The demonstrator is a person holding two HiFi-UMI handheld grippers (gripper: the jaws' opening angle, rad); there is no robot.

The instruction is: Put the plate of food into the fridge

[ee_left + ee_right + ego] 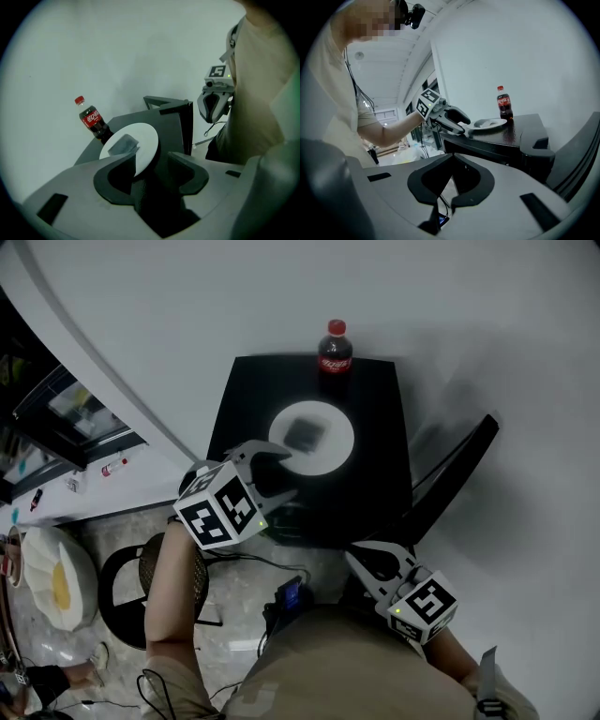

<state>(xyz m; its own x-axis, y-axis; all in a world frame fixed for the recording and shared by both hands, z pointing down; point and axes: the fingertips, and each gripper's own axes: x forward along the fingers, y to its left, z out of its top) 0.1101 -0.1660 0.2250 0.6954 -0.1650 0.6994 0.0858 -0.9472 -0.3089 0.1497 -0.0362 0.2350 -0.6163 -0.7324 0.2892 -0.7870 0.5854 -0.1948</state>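
A white plate (343,444) with a dark piece of food (305,432) lies on a small black table (375,493). My left gripper (286,474) is at the plate's near-left rim. In the left gripper view the plate (146,137) reaches into the gap between the jaws of the left gripper (150,159), which stand apart and do not press on it. The food (123,144) sits just beyond. My right gripper (361,559) is shut on nothing, low by the person's hip and off the table. From the right gripper (452,159) I see the left gripper (454,119) at the plate (490,123).
A cola bottle (335,348) stands at the table's far edge, behind the plate. A black chair (459,465) is at the table's right. At the left are a dark glass-fronted unit (56,418) against the wall, a round stool (127,592) and cables on the floor.
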